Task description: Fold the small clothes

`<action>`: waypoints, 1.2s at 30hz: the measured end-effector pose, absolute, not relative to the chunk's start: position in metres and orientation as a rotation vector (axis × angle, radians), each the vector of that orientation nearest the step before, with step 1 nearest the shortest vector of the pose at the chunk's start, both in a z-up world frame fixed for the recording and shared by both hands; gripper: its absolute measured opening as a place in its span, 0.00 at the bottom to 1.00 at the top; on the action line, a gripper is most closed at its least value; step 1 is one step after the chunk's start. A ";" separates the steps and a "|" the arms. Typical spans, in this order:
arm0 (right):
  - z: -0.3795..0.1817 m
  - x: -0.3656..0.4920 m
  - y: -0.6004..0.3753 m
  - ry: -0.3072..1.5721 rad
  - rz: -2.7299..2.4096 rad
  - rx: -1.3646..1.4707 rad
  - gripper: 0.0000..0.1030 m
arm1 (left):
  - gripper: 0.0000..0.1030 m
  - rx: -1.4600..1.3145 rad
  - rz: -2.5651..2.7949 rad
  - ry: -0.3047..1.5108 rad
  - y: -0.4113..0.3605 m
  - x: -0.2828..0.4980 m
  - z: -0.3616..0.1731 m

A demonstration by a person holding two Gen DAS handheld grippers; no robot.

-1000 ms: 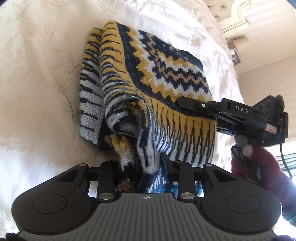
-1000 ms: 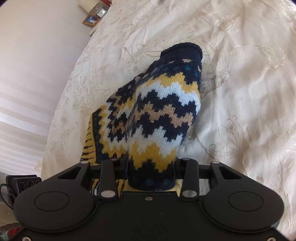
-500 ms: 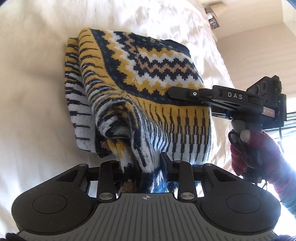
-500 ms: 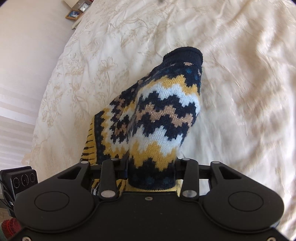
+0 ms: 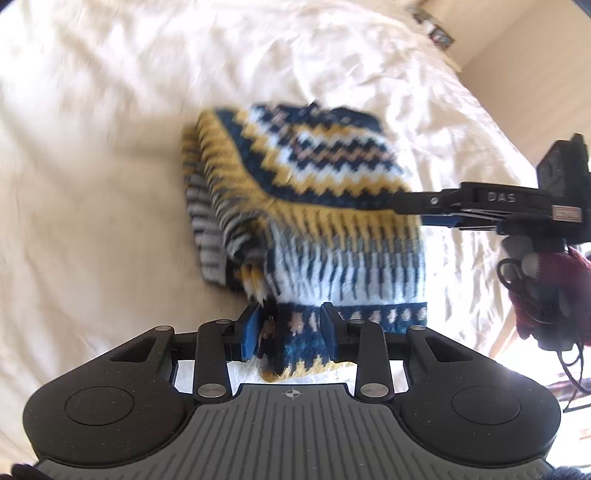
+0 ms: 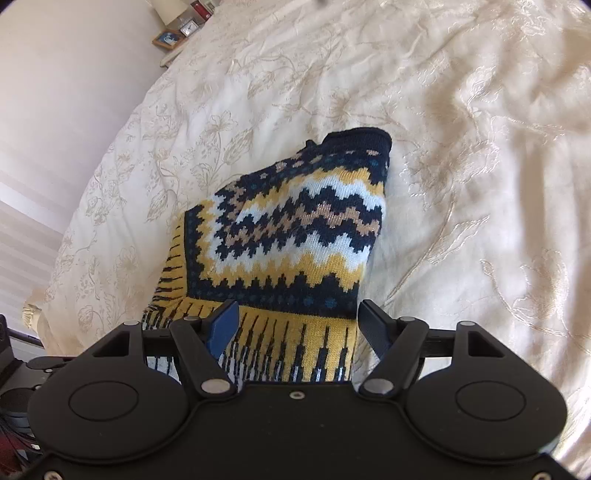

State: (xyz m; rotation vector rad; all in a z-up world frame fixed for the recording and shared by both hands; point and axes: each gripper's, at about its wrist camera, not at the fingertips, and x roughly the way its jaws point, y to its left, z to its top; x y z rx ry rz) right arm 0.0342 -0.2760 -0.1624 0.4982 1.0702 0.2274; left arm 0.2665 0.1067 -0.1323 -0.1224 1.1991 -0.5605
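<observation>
A knitted sweater (image 5: 317,192) in navy, yellow and white zigzags lies folded on the cream bedspread (image 5: 92,184). My left gripper (image 5: 291,325) is shut on the bunched hem at the sweater's near edge. Its blue pad (image 5: 249,332) shows on the left. This view is blurred by motion. In the right wrist view the sweater (image 6: 295,236) stretches away from my right gripper (image 6: 295,317), which is open, fingers wide on either side of the yellow striped band. The right gripper (image 5: 410,205) also shows from the side at the sweater's right edge, held by a hand in a dark red glove (image 5: 543,295).
The embroidered bedspread (image 6: 461,166) spreads all around the sweater. A bedside table with a picture frame and small clock (image 6: 177,31) stands at the far corner beside a pale wall. Cables hang below the gloved hand.
My right gripper has opened and let go of the sweater. The left wrist view has pulled back and tilted, so the sweater looks smaller and lies flatter.
</observation>
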 end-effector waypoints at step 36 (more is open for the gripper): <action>-0.204 0.123 -0.264 1.121 0.212 0.361 0.29 | 0.32 -0.081 -0.403 1.163 0.081 0.326 -0.166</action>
